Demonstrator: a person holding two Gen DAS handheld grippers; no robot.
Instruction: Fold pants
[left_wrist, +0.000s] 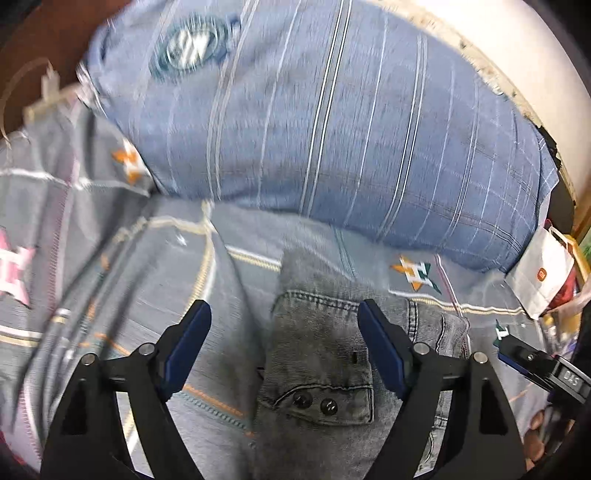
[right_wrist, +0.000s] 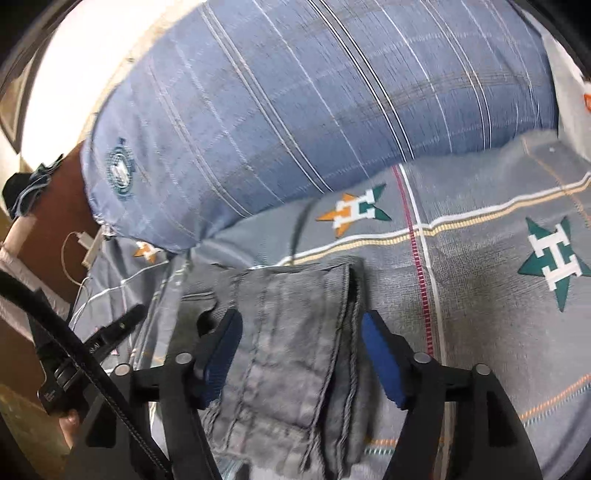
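**Loose layers could slip as both tongs hover open over the pants**

The main risk is a partial grab. In the right wrist view the pants lie as a stack of several layers, with hem edges running along the right side. If the right tongs close on only the top layer, the lower ones would probably stay behind and the fold would skew. The left tongs face a thick spot: a pocket flap with two dark snaps sits between its fingers, and bulky denim there may resist a firm pinch or slide out. The soft bedsheet could also be caught together with the fabric.

Both tongs stand wide open and hold nothing; each straddles the denim, though whether the fingers touch it cannot be told.

The pants are faded grey denim with darker stitched seams, lying on the bed in the near middle of the scene, just near of a large blue striped pillow. They appear already narrowed into a strip. A white paper bag sits at the far right.
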